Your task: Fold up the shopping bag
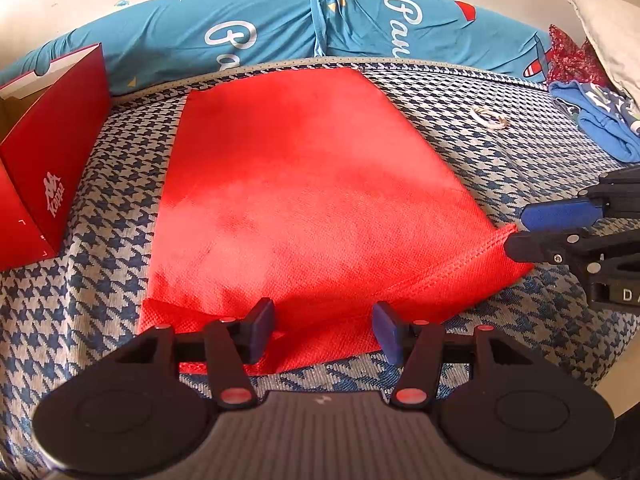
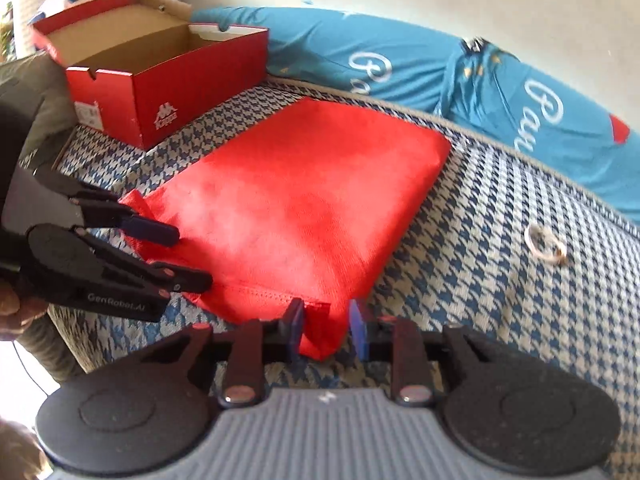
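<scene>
My left gripper [image 1: 324,326] sits at 6 o'clock in its own view, jaws spread wide, straddling the near hem of the flat red non-woven fabric shopping bag [image 1: 304,184]; neither blue-padded finger presses the cloth. My right gripper [image 2: 325,330] is likewise parted, its two pads either side of the bag's near right corner, which pokes up between them without being pinched. In the left wrist view that right gripper enters at 3 o'clock, jaws apart around the stitched corner. In the right wrist view the left gripper shows at 9 o'clock, fingers apart at the bag's near left edge, where a fold of the red fabric bunches up beside it. The bag lies spread flat on a blue-and-white houndstooth woven bed cover [image 1: 100,248], long axis running away from me toward 12 o'clock. At 2 o'clock of the bag, apart from it, a small pale ring-shaped band [image 2: 545,245] rests on the cover. At 10 o'clock stands an open red cardboard shoebox [image 2: 168,80] with white logo, just beside the bag's far left corner. Farthest, along 12 o'clock, a long teal printed bolster pillow [image 1: 260,32] lies against the wall. At 2 o'clock in the left wrist view, some crumpled blue clothing [image 1: 596,124].
</scene>
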